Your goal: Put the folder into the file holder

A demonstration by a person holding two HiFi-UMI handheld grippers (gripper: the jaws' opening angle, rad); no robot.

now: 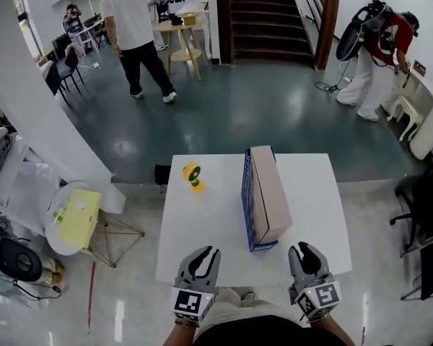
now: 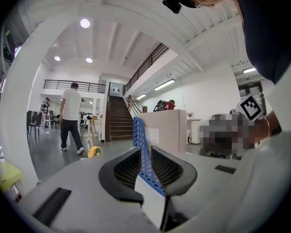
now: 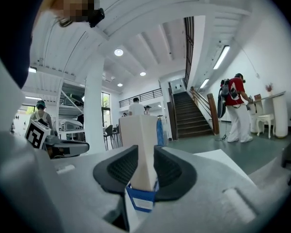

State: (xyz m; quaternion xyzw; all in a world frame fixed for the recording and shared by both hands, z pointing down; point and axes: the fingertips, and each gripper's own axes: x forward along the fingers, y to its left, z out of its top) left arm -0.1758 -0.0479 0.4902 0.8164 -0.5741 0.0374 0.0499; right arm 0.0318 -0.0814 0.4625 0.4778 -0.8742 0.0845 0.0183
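While the folder (image 1: 271, 186) stood inside the blue file holder (image 1: 247, 193) on the white table (image 1: 202, 229), both tools hung over the near edge, well short of it. Left gripper (image 1: 204, 254) and right gripper (image 1: 305, 251) each had jaws a narrow gap apart, gripping nothing; holder only showed through the gaps, further off. Small yellow object (image 1: 193, 175) sat left of the holder, apart from it.
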